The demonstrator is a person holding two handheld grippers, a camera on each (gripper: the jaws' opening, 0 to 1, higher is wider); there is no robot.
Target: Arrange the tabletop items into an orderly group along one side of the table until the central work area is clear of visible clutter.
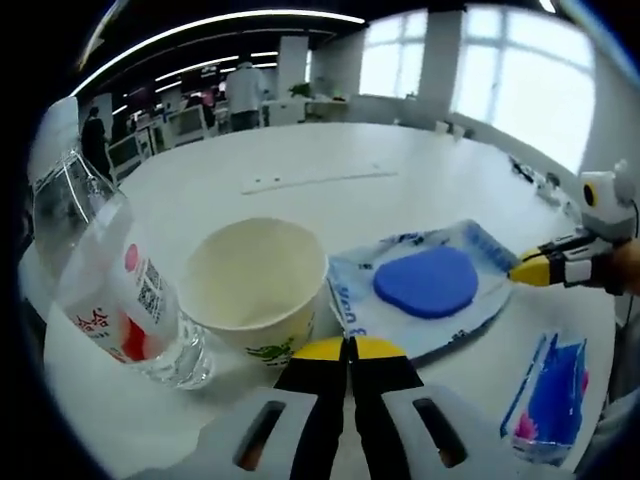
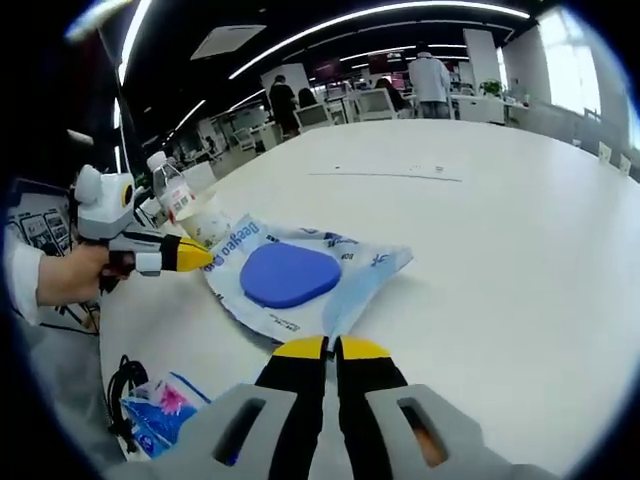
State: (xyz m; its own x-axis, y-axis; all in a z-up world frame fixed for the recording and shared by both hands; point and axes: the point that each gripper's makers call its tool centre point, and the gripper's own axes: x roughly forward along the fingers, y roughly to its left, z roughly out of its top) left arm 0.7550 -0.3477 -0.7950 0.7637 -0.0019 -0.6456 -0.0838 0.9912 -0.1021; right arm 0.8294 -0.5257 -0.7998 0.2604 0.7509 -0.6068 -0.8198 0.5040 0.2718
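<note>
Both grippers' fingers pressed together, empty. In the left gripper view, bottle [image 1: 110, 290] at left, paper cup [image 1: 258, 285] at centre and blue pouch [image 1: 425, 285] to its right already sit clustered; small packet [image 1: 553, 395] lower right looks left to gather on the tabletop [image 1: 330, 165].

My left tongs [image 1: 347, 347] have two black jaws capped with yellow tips, rising from a pale grey body with two slanted oval slots. My right tongs [image 2: 333, 347] are built alike: black jaws, yellow tips, a grey housing with dark slots. Seen from across in the right gripper view, the left tool is light grey with a yellow ring and a yellow nose. My left hand [image 2: 72, 276] comes out of a white sleeve cuff [image 2: 20, 275].
</note>
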